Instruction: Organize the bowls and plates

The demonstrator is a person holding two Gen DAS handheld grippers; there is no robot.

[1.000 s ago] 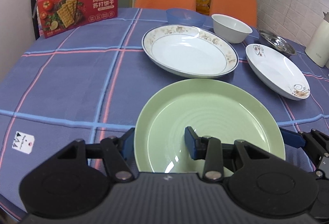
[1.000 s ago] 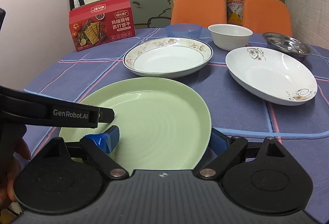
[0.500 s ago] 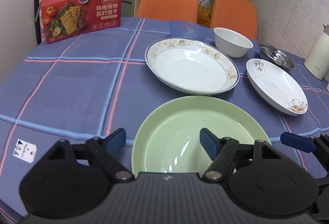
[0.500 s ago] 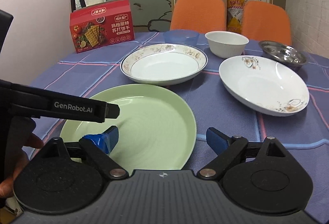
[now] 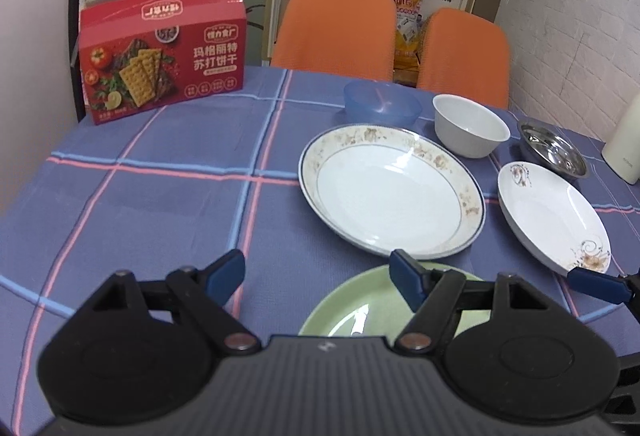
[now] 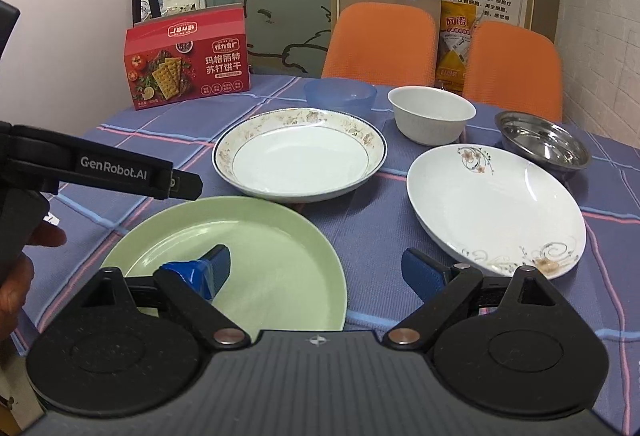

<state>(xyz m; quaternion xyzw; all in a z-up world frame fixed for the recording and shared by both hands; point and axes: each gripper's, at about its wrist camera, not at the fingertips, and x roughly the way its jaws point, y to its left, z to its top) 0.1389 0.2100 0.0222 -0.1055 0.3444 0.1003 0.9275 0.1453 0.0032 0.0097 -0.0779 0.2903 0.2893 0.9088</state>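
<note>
Left wrist view: the left gripper (image 5: 318, 274) hangs above the near part of the table (image 5: 160, 203), jaws spread wide with nothing between them; they opened within the last second and have since held that width.
Left gripper fingers: the left pad is over bare cloth, the right pad over the far rim of the green plate (image 5: 360, 312), with no contact visible.
Green plate: flat on the cloth at the near edge, below and to the right of the left gripper, partly hidden by its body.
Right wrist view: the right gripper (image 6: 316, 270) stands about half open; its jaws have just widened a little, and nothing is clamped.
Right gripper fingers: one pad is over the green plate's inside, the other over cloth past the plate's right rim; whether either touches cannot be told.
Floral plate (image 5: 390, 191): just beyond the green plate, rims close together.
White plate (image 6: 496, 207): right of the floral plate, apart from the green one.
Bowls: blue bowl (image 5: 382, 103), white bowl (image 5: 470, 129) and steel bowl (image 5: 552, 151) in a row at the far side, each standing alone.
Cracker box (image 5: 162, 53): upright at the far left.
Hand (image 6: 24, 260): at the left edge of the right wrist view, holding the left gripper's handle.
</note>
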